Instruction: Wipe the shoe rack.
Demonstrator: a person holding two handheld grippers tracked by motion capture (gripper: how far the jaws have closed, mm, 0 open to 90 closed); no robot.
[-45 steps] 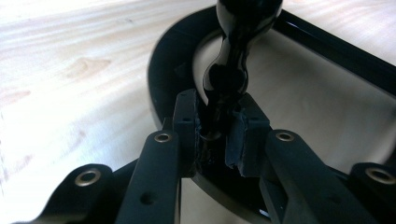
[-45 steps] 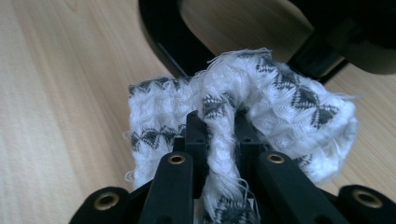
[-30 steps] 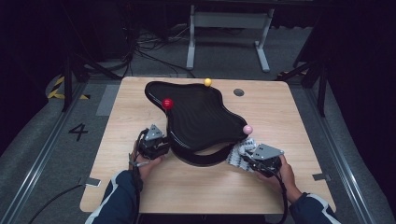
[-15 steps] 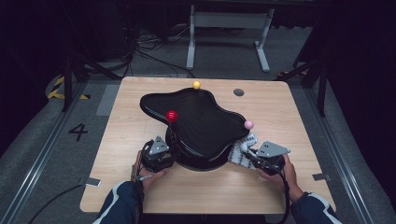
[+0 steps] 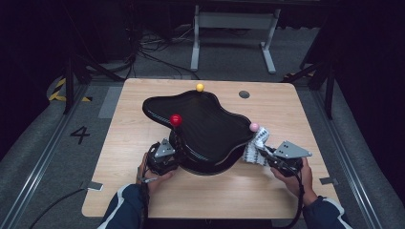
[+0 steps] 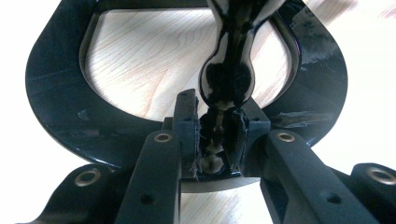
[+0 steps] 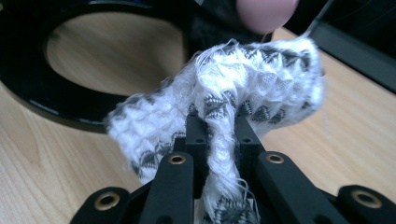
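Observation:
A black stand with a wavy glossy top (image 5: pixel 205 131) sits mid-table, carrying a red ball (image 5: pixel 175 119), a yellow ball (image 5: pixel 200 87) and a pink ball (image 5: pixel 254 127) at its edges. My left gripper (image 5: pixel 175 153) is at its front left. Its jaws have just been closing and now clamp the stand's glossy black stem (image 6: pixel 226 79) above the base ring (image 6: pixel 56 93), as the left gripper (image 6: pixel 217 128) view shows. My right gripper (image 5: pixel 264 156) is shut on a white and grey woven cloth (image 5: pixel 254 145), bunched just below the pink ball (image 7: pixel 264 11). The cloth (image 7: pixel 243 79) drapes over the right gripper (image 7: pixel 219 126).
The wooden table (image 5: pixel 143 200) has a round cable hole (image 5: pixel 244 94) at the back right. A metal frame (image 5: pixel 234 24) and cables lie on the floor behind. A strip of bare tabletop runs along the front edge between my forearms.
The stand's top has turned: the red ball came toward the front and the yellow ball slid left. My right gripper lifted the cloth slightly toward the pink ball.

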